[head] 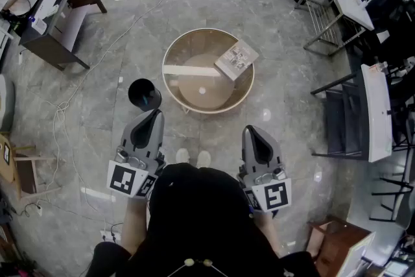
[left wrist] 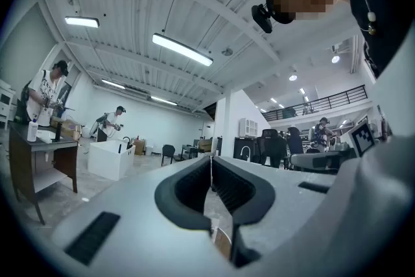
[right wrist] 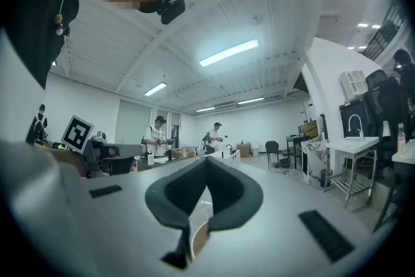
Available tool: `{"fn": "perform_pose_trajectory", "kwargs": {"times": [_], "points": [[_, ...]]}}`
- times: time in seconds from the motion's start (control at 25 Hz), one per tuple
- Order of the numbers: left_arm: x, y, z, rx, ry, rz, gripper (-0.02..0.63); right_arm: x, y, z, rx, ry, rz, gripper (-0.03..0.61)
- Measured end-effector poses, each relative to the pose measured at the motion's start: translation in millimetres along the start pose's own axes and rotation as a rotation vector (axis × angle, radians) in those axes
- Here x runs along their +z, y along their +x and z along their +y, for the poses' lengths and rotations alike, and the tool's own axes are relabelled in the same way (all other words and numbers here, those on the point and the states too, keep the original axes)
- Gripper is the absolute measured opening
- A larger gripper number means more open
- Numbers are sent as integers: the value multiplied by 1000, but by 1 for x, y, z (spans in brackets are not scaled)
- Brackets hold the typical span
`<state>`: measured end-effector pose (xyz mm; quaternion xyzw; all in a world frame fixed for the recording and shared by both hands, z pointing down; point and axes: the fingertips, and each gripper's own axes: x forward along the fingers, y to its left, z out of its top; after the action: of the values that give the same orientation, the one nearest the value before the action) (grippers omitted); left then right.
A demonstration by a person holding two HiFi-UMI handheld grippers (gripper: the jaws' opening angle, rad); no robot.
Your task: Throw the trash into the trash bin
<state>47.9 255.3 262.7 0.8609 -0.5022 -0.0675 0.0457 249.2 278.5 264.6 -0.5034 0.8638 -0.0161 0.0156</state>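
Both units held level in front of the body, well short of the work. Left hand-held gripper: jaws together, nothing between them. Right hand-held gripper: likewise closed and empty. Trash not yet taken: a flat printed paper packet lies at the far right of the round low table with a wooden rim, touching that rim; a white strip lies left of it on the top. The black round trash bin stands on the floor just beside the table's near left. Judgement: approach step. Open the right jaws before reaching, pinch the packet by an edge, carry it low across, and release only above the bin's mouth.
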Motion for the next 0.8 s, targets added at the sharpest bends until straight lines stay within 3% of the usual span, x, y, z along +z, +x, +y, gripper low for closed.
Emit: {"fn": "perform_pose_trajectory", "kwargs": {"times": [0.4,0.56,0.72,0.8], "points": [[-7,1,-9,7,16,24,11,4,3,-3,44,46,-41,2],[-11,2,-12,20,18,38,11,-9,1,-8,51,9,2,2],[-19,1,-15,43,21,52,11,-8,9,-13,81,96,-58,2],[-23,3,-17,42,22,65,11,-24,10,-21,70,75,-8,2]]}}
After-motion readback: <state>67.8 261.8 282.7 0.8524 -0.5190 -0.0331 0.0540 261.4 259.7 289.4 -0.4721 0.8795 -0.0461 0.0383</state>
